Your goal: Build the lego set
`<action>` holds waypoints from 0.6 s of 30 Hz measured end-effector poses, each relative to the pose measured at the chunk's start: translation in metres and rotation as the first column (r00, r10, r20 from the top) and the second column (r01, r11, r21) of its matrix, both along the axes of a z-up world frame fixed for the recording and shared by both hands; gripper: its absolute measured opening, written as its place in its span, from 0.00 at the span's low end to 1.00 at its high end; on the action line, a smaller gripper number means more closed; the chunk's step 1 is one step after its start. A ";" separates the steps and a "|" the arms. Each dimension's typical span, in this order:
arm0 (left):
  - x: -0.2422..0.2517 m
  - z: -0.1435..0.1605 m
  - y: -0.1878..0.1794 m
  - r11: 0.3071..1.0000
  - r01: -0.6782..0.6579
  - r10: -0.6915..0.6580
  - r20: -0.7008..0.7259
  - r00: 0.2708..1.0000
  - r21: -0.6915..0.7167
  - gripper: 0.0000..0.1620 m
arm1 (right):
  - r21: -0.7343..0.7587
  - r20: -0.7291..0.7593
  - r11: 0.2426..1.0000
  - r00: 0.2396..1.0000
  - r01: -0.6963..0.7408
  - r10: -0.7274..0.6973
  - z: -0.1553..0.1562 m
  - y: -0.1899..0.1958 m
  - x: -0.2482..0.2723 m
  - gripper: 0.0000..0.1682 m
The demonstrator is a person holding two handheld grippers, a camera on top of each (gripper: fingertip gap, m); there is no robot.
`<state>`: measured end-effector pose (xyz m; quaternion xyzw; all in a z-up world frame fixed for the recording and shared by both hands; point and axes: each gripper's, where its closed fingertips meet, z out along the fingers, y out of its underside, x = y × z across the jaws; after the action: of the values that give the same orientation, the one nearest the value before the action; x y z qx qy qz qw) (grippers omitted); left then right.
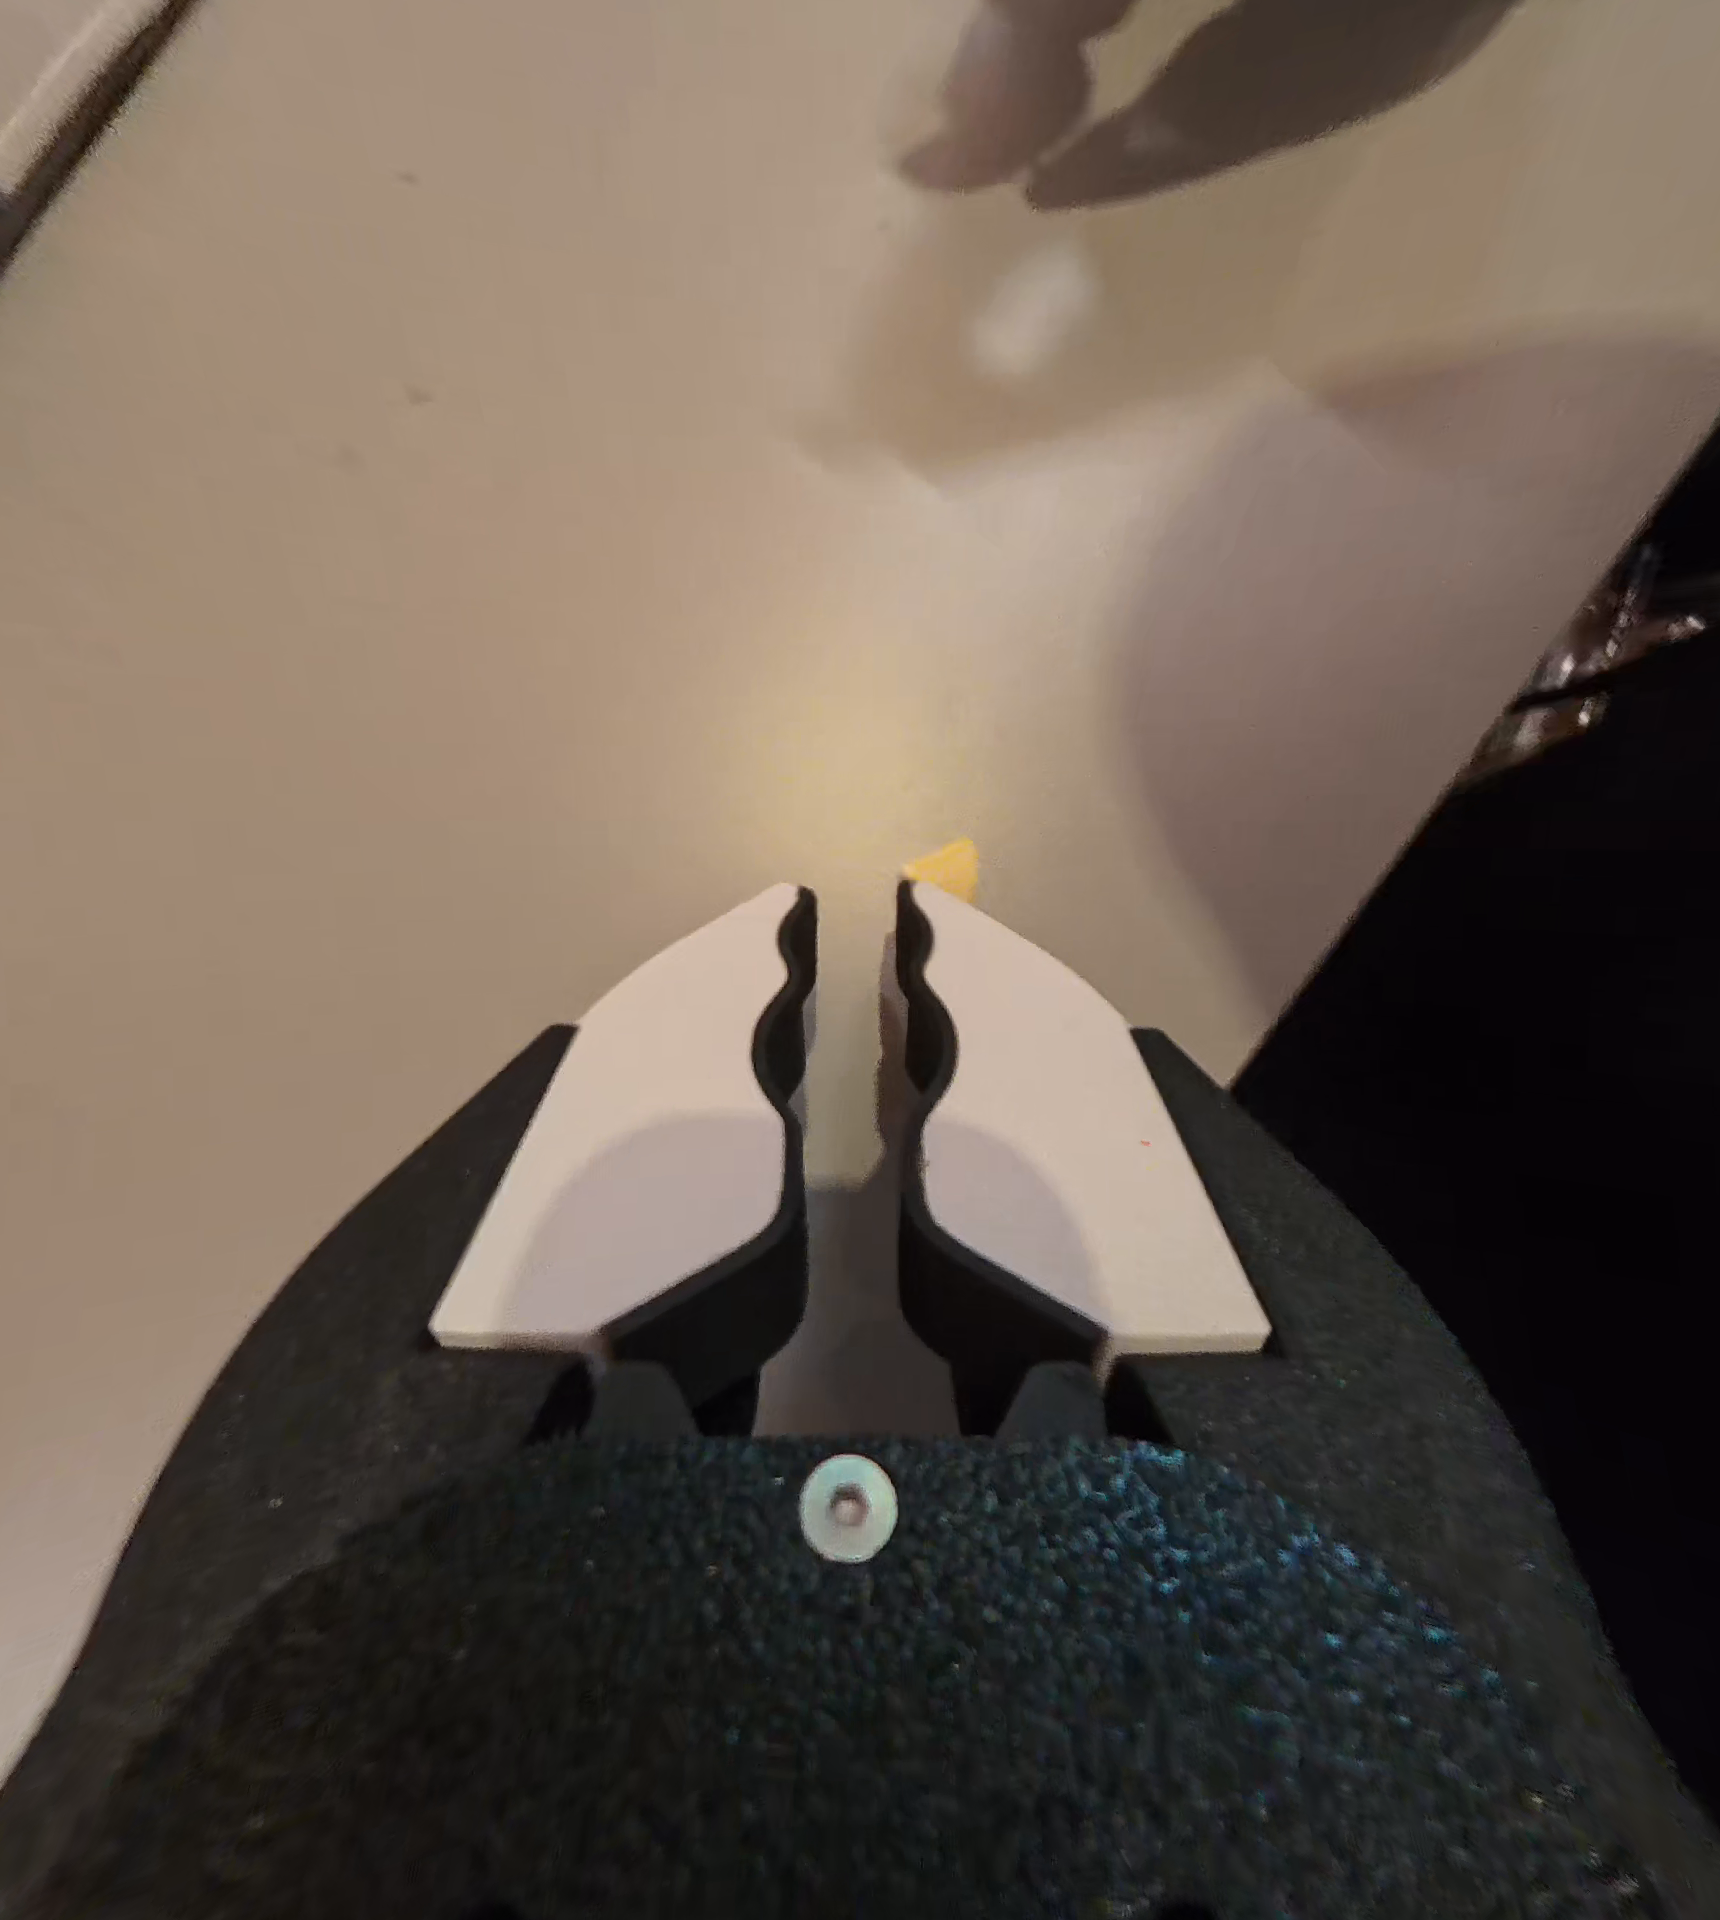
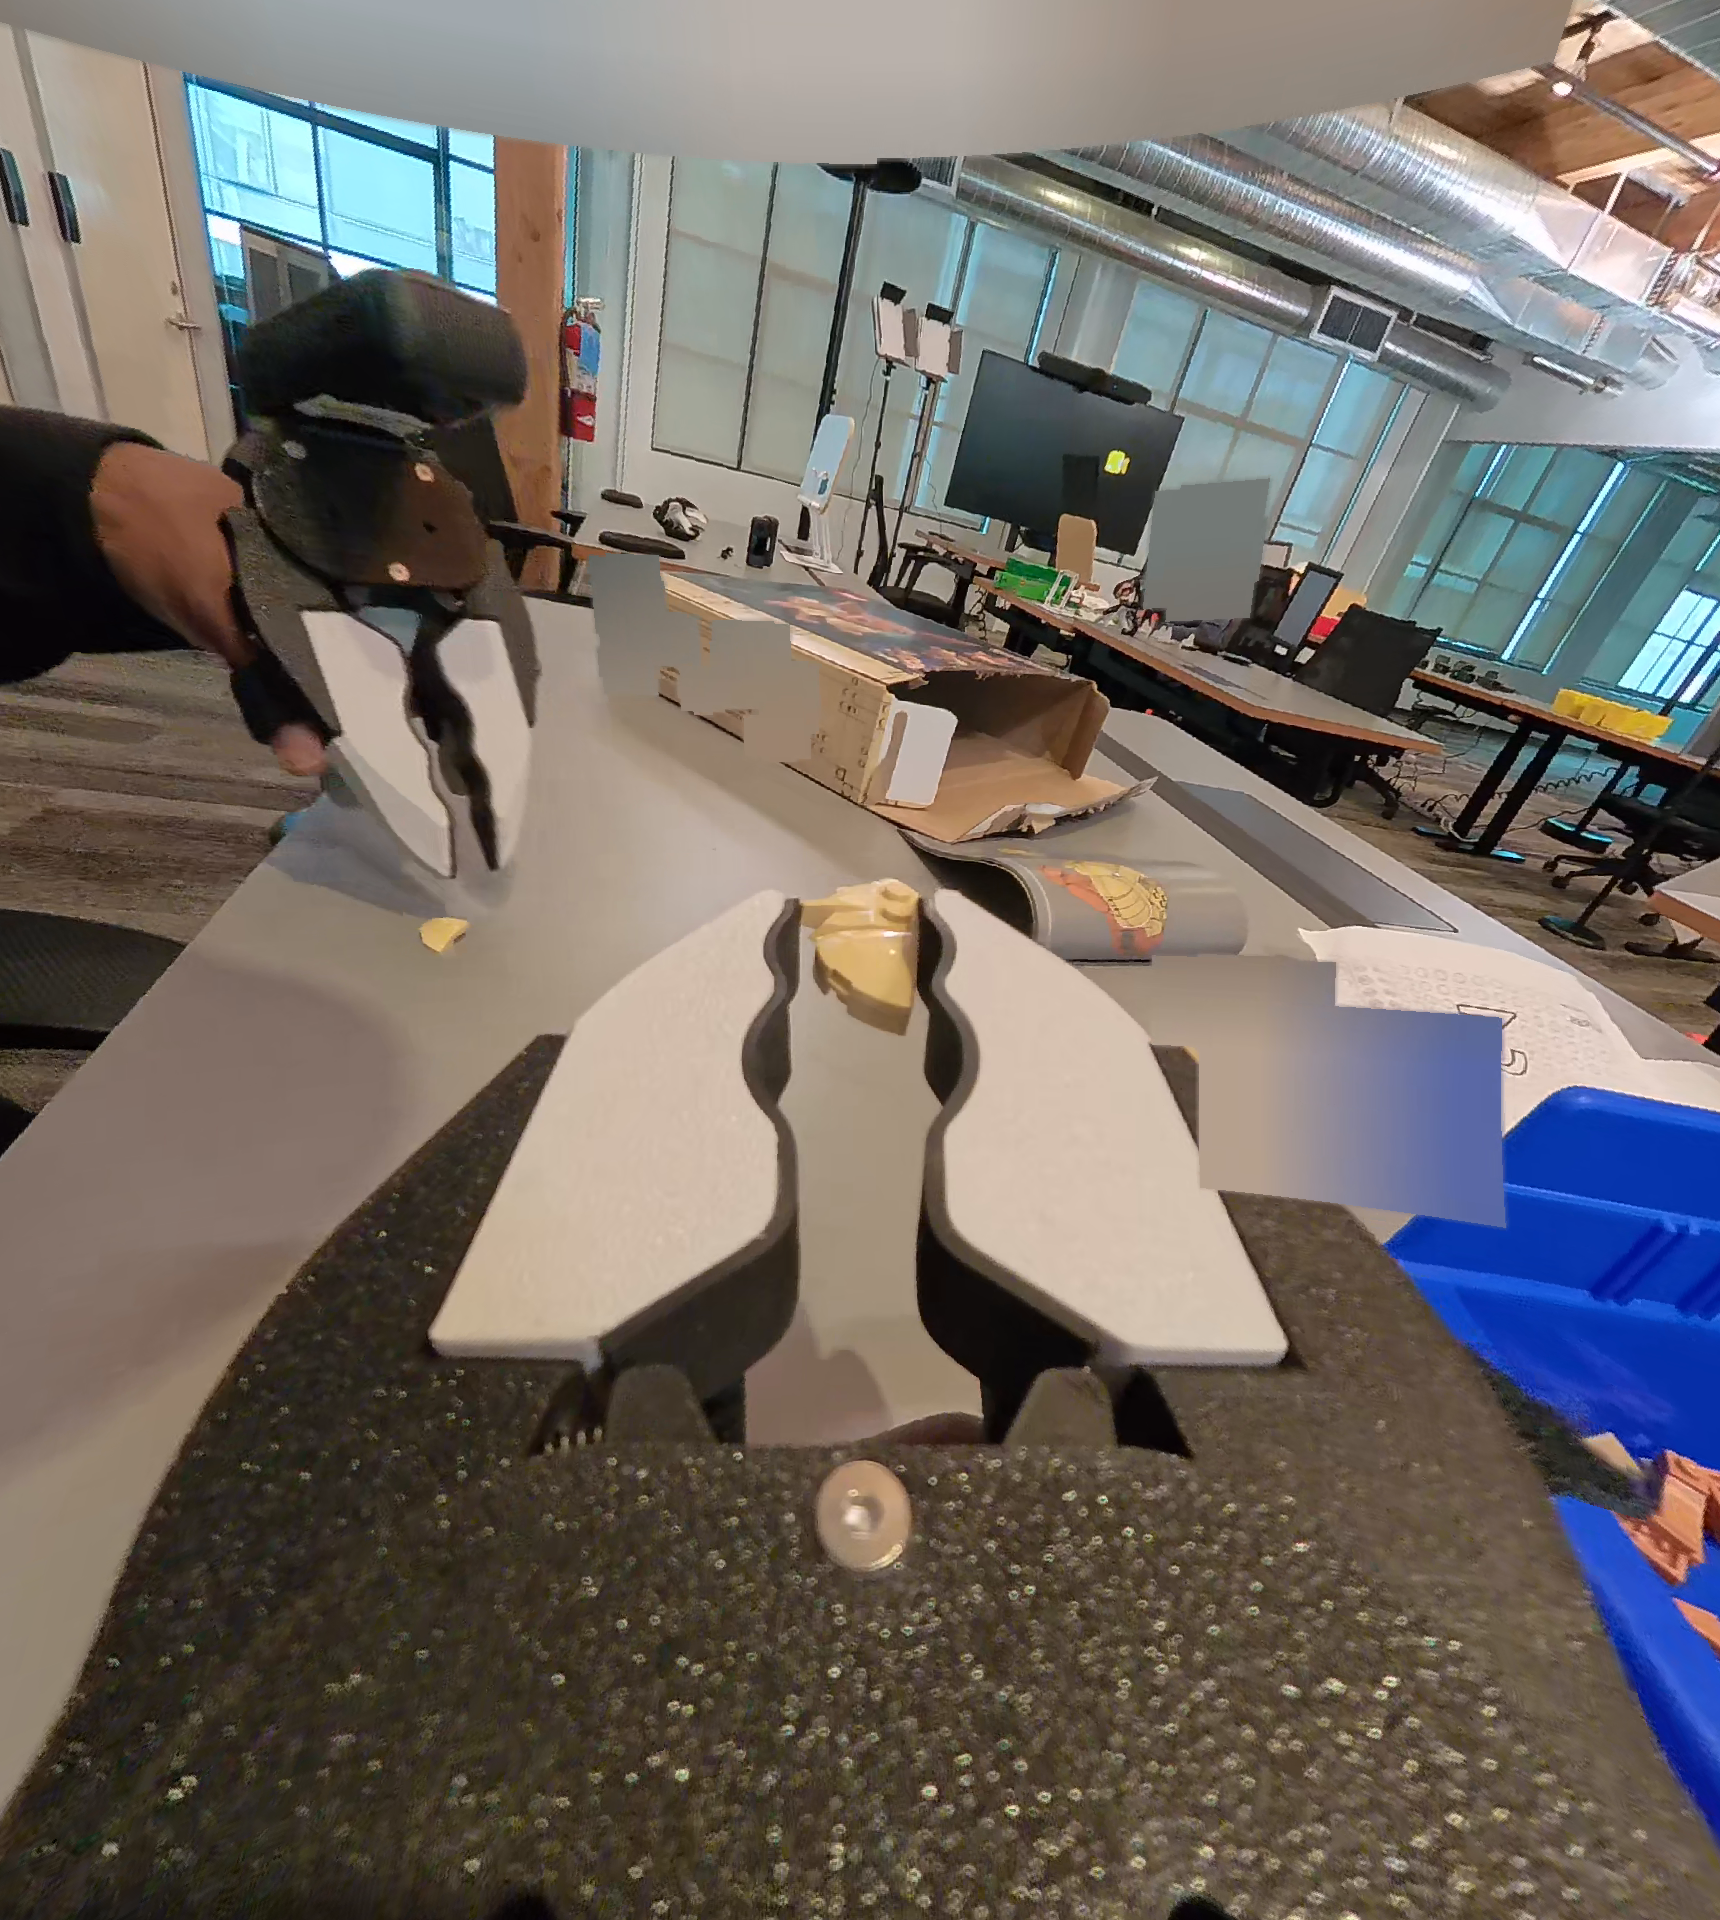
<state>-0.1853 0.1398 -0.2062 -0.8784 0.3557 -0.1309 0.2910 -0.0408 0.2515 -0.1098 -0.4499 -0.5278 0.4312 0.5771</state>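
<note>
L claw [image 2: 469, 857] hung slightly parted, empty, just above the loose tan piece [image 2: 443, 932] on the counter [image 2: 212, 1039]; I judged it needed lowering squarely astride; R claw [image 2: 861, 914] clenched the tan sub-assembly [image 2: 866, 961].

Tan lego assembly [image 2: 864, 961] of curved, studded pieces, lifted above the tabletop [image 2: 212, 1039] and tilted. Small loose tan curved piece [image 2: 443, 932] flat on the tabletop, well left of it. Brown lego pieces [image 2: 1703, 1527] scattered in a blue bin [image 2: 1666, 1299].
</note>
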 end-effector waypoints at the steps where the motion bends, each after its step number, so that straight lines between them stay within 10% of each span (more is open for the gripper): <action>1: 0.000 -0.003 -0.006 1.000 0.002 -0.002 -0.013 1.000 -0.010 0.09 | -0.006 0.001 1.000 1.000 -0.006 0.006 -0.001 -0.001 0.000 0.12; 18: 0.011 -0.003 0.000 0.998 -0.059 0.059 -0.015 0.998 0.037 0.11 | -0.002 0.000 1.000 1.000 -0.022 0.022 0.000 -0.008 -0.002 0.12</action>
<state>-0.1746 0.1400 -0.2088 -0.8841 0.3344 -0.1084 0.3079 -0.0427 0.2438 -0.1097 -0.4444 -0.5323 0.4382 0.5719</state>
